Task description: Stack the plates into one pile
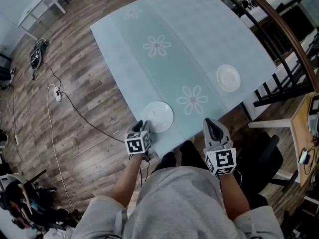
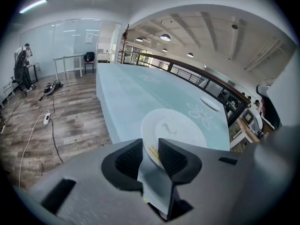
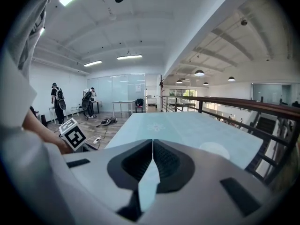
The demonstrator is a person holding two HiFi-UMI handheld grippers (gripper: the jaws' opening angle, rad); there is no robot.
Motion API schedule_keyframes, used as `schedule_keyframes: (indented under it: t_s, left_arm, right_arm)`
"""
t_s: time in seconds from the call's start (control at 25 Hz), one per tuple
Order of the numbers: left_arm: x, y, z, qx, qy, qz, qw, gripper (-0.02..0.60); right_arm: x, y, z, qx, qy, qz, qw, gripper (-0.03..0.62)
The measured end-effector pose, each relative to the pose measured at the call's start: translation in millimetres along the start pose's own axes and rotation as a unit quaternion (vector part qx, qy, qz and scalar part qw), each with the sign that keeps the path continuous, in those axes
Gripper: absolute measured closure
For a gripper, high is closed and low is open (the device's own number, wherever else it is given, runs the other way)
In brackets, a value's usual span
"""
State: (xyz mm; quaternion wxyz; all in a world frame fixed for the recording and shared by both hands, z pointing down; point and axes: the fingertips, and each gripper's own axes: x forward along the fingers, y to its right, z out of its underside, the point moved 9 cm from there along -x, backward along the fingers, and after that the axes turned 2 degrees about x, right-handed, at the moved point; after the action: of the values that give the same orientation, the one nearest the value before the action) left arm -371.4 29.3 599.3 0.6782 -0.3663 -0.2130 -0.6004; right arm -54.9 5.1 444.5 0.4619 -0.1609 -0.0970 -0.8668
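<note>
- The bench carries a pale blue cloth with white flower prints. It stands on a wood-plank floor.
- Two white plates lie on the bench, well apart and not stacked.
- The near plate lies flat at the bench edge closest to the person, on their left side.
- The far plate lies flat near the bench's right-hand edge, close to the dark railing. One flower print sits between the two plates.
- The left tool points downward at the near plate's closest rim, and its marker cube faces up in the head view.
- In the left gripper view the left tool has its jaws standing wide. The rim of the near plate shows in the gap between the tips. Neither pad presses on the rim, so the plate rests on the bench and is not gripped.
- The far plate shows small and flat beyond it in that view.
- The right tool hangs over the near bench edge on the person's right, clear of both plates.
- In the right gripper view the right tool has its jaws closed together with nothing between them. It points nearly level across the bench. The far plate lies ahead and to the right of its tips.
- A cable trails over the floor left of the bench.
</note>
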Motion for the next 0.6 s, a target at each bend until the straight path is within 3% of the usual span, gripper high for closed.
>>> schedule_keyframes:
  t_s: [0.44, 0.6]
  left_arm:
    - [7.8, -5.3, -6.4, -0.033, -0.018, 0.039, 0.9986, 0.483]
    - [4.5, -6.1, -11.6, -0.059, -0.008, 0.048, 0.9971, 0.51]
  right_arm:
    - [-22.3, -19.6, 12.1, 0.011, -0.003, 0.03, 0.999, 0.566]
    - [-19.2, -25.6, 10.1, 0.007, -0.002, 0.027, 1.0, 0.566]
